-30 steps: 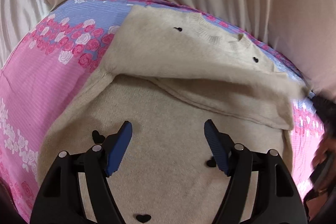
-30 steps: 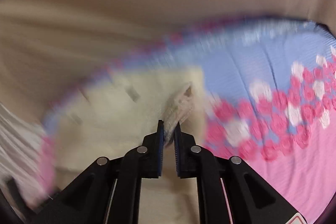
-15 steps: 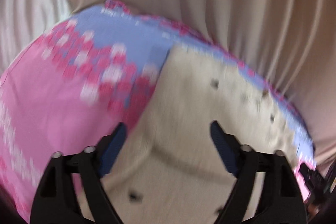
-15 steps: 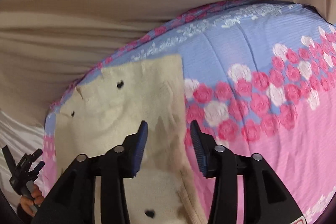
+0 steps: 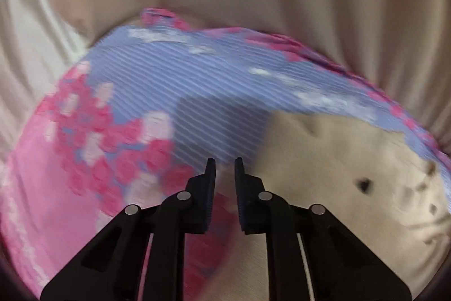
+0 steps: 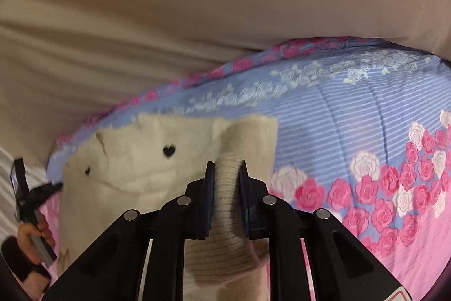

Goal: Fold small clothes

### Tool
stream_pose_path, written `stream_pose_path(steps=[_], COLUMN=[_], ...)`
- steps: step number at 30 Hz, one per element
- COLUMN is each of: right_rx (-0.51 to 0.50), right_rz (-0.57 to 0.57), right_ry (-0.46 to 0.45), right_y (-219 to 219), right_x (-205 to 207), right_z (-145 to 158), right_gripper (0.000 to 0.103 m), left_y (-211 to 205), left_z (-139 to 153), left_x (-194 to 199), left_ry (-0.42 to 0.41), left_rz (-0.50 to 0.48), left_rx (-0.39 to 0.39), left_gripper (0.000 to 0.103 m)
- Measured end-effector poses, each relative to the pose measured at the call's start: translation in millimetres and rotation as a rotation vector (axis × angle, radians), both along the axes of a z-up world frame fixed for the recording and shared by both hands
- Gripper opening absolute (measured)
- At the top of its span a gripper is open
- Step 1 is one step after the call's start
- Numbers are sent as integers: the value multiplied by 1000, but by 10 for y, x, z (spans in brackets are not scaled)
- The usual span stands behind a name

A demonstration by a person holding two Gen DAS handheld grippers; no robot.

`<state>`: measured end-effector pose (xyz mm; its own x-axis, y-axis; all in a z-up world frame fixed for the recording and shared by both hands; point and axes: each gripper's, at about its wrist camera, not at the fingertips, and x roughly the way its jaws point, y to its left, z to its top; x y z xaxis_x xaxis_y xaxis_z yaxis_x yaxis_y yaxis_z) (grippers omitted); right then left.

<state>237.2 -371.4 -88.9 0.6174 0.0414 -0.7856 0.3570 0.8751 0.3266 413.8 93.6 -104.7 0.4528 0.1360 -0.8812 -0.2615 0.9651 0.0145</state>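
A small cream knit sweater [image 6: 135,177] with black heart marks lies on a pink and blue rose-print sheet [image 6: 366,137]. My right gripper [image 6: 227,168] is shut on the sweater's ribbed cuff [image 6: 228,205], which bulges up between the fingers. In the blurred left wrist view the sweater [image 5: 338,165] lies to the right. My left gripper [image 5: 224,164] is nearly closed at the sweater's left edge, over the sheet [image 5: 197,92]; whether it pinches fabric is unclear. The left gripper and the hand holding it show at the far left of the right wrist view [image 6: 25,196].
Beige curtains [image 6: 197,19] hang behind the bed's far edge in both views. White fabric [image 5: 31,47] shows at the left of the left wrist view.
The right gripper went from open over the sweater to shut on the ribbed cuff. The left gripper moved left to the sweater's edge and its jaws closed from wide open to a narrow gap.
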Motion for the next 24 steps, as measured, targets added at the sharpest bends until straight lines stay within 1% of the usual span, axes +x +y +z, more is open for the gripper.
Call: stream_pose_path(steps=[1,2,3,4,5,6,7,8,9,11,13,14,15,16,18,20,22,24], right_rx=[-16,-16,19,62,69,60,58,73,98,145,166,179,193,207,233,249,245,239], right_rz=[-2,-4,-11,-26,-43,-56,-60,-52,-37,-20,-7,2,9,12,20,31,38,46], right_ry=[48,150,187,146,114,92,76,62,73,122,178,213,240,256,272,291,290,282], right_y=[-18,-62,-94,-99,-78,-70,-55,-29,8,80,203,292,380,469,627,771,903,1004], right_x=[54,105,71,-43,-141,-299,-473,-693,-910,-1307,-1727,-1961,-2175,-2382,-2669,-2844,-2969,-3000], right_z=[-100,-269,-330,-275,-197,-116,-60,-20,-27,-119,-220,-279,-326,-361,-417,-490,-517,-509], right_gripper=[25,31,31,32,43,50,58,58,58,58,58,58,58,58,58,58,59,59], left_y=[37,71,88,119,140,172,197,238,270,363,477,536,576,616,706,731,693,652], left_z=[-59,-129,-130,-60,17,114,181,231,252,236,143,93,44,5,-79,-123,-126,-138], left_x=[32,50,27,-64,-172,-323,-485,-671,-813,-1218,-1711,-1860,-2095,-2287,-2665,-2882,-3055,-3146], left_ry=[26,64,71,41,12,-11,-25,-38,-41,-12,44,67,100,128,174,193,189,197], left_rz=[3,-6,-16,-30,-53,-80,-89,-96,-103,-112,-97,-90,-73,-59,-29,-30,-65,-92], left_rx=[-15,-35,-46,-67,-103,-139,-157,-175,-184,-208,-249,-262,-274,-292,-344,-356,-325,-311], left_gripper=[14,15,15,19,24,40,59,66,71,71,71,71,71,71,71,71,71,73])
